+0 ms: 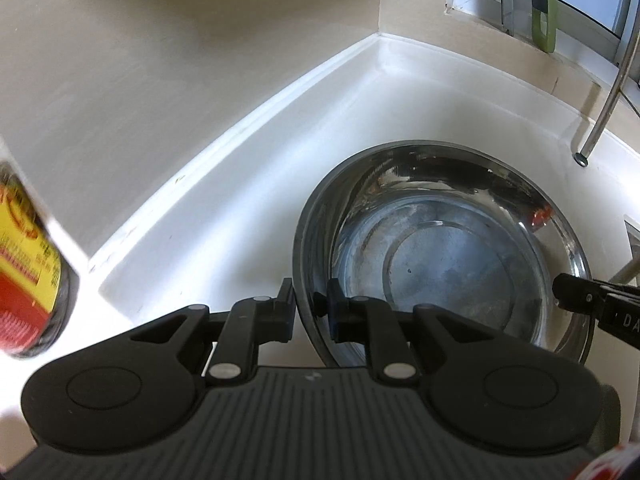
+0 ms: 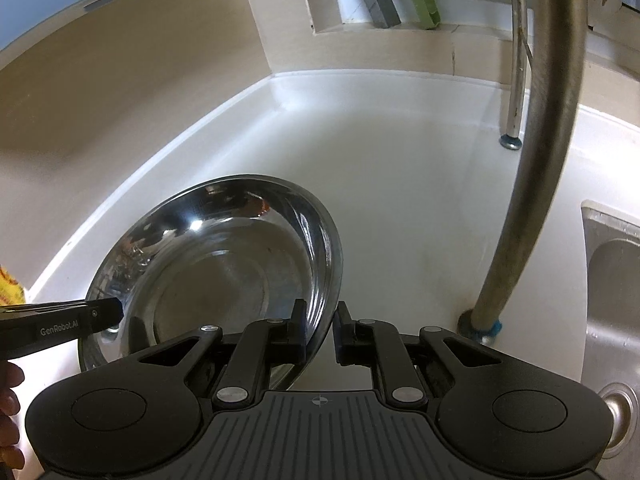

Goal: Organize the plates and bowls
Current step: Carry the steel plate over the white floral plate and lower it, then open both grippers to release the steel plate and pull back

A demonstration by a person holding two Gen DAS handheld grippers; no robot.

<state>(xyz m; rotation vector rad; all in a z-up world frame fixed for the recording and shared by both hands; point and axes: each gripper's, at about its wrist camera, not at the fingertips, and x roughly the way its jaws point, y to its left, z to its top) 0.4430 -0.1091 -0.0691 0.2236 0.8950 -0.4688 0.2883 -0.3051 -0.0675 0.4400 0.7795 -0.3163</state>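
Observation:
A steel bowl (image 1: 440,248) sits near the back corner of the white counter (image 1: 240,216); it also shows in the right wrist view (image 2: 216,264). My left gripper (image 1: 310,304) is shut on the bowl's left rim, one finger inside and one outside. My right gripper (image 2: 320,326) straddles the bowl's right rim and is shut on it. Each gripper's tip shows in the other's view, the right gripper at the bowl's right edge (image 1: 576,294) and the left gripper at its left edge (image 2: 100,314).
A bottle with a yellow and red label (image 1: 28,264) stands at the left. A curved faucet pipe (image 2: 532,184) rises at the right, beside a steel sink (image 2: 612,280). Walls close the corner behind; a window ledge holds a green utensil (image 1: 544,4).

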